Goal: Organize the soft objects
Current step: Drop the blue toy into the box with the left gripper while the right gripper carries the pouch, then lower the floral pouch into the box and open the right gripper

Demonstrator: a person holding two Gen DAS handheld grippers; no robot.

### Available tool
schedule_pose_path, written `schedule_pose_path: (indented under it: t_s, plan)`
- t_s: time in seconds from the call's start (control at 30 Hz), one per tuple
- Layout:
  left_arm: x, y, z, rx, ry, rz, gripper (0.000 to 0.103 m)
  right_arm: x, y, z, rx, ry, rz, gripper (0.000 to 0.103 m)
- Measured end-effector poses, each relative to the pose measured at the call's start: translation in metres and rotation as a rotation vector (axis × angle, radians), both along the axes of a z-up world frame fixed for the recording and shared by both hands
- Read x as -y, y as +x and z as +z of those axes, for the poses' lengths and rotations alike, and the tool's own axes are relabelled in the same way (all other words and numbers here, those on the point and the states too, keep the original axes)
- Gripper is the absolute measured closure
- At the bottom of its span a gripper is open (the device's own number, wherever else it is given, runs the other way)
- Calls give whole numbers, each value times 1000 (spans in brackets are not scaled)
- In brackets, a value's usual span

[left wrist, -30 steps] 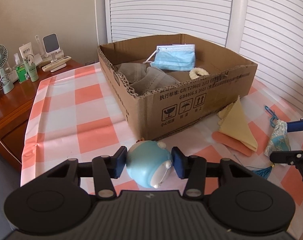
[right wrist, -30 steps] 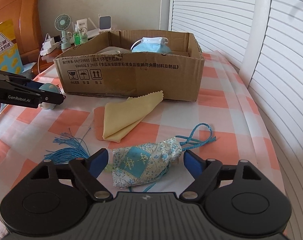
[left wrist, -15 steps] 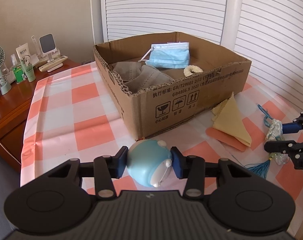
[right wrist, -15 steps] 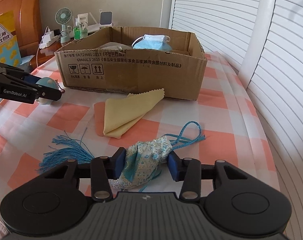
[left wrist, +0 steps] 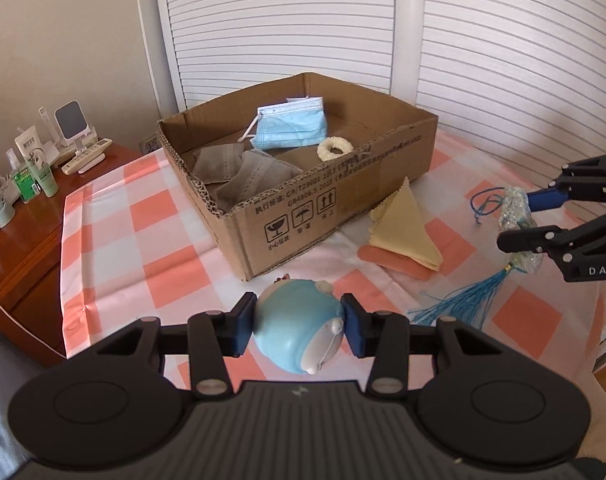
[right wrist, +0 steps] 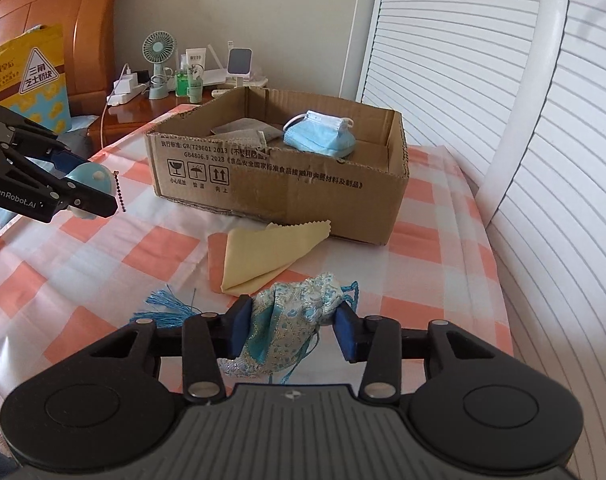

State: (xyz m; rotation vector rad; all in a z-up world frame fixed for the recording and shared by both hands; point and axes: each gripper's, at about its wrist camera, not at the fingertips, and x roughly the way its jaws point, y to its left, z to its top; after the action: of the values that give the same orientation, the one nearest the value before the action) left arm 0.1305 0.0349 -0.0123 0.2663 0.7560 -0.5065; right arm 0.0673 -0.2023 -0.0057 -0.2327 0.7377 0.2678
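Beside the cardboard box wall, yellow cloth overhangs bare tablecloth

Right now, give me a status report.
Left gripper shut on blue toy. Right gripper shut on brocade pouch. Cardboard box ahead, path clear.

White louvered doors behind worktop. Checked orange-and-white cloth covers worktop. Wooden nightstand at left edge: small green fan, green bottle, white tube, phone stand, remote. Wooden headboard and yellow snack bag in right wrist view.
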Motion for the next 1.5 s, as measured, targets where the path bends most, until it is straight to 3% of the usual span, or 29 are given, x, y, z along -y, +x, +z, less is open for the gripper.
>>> schedule_pose_path:
  t_s: [0.2,0.43,0.7,0.87,0.93,0.97,1.0,1.07,1.17,1.37,1.5]
  plan:
    - [9,-13,24,6,-7,-75,59,2,-4,15,19,-4,43,54]
    - [18,-7,54,46,-26,-100,59,4,-10,41,61,29,76,54]
    - [43,44,86,133,-62,-91,59,6,-4,65,119,22,100,54]
    - [65,87,80,135,-80,-64,56,8,5,79,154,22,107,54]
    - [71,98,71,131,-68,-57,41,8,9,82,164,17,107,54]
    - [73,101,66,134,-59,-43,20,8,11,83,167,15,107,54]
    - [73,101,61,148,-50,-25,7,8,12,84,169,15,108,54]
    - [69,97,55,177,-41,5,6,8,16,85,174,10,106,54]
    - [56,85,52,150,-39,70,6,10,21,86,180,4,101,54]
    - [24,32,53,189,-86,190,0,15,42,94,192,20,78,54]
    - [7,6,41,142,-135,282,1,14,63,106,205,29,65,54]
